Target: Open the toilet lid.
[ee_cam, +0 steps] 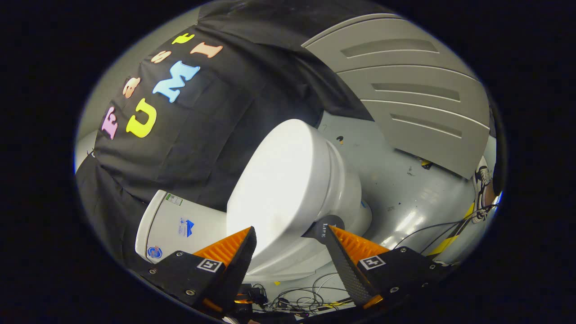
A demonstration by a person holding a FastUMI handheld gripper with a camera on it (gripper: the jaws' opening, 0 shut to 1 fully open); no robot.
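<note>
The claw (290, 245) stands wide, its two fingers spread apart with nothing pressed between them. The toilet lid (279, 189) lies just ahead of and between the fingers, closed down over the seat; its near edge reaches into the gap between the fingertips. The left finger (236, 252) overlaps the lid's edge in the view, but whether it touches the lid cannot be told. A small dark round tag (325, 228) sits at the side of the toilet bowl (348, 198), just by the tip of the right finger (344, 252); its print is too small to make out, and whether it is fixed to the lid or to the bowl is unclear.

The tank (173, 225) sits behind the lid, against the black cloth wall (216, 112), and its lower part is hidden by the left finger. Its stickers are too small to tell apart.

Beyond the toilet lies a glossy grey floor (405, 189) with a few dark marks, then a grey panelled wall (405, 94). Loose cables (292, 299) lie tangled below the bowl, partly hidden by the fingers. A shoe (482, 180) shows at the far right, cut off, beside a strip of yellow-and-black tape (450, 240).
</note>
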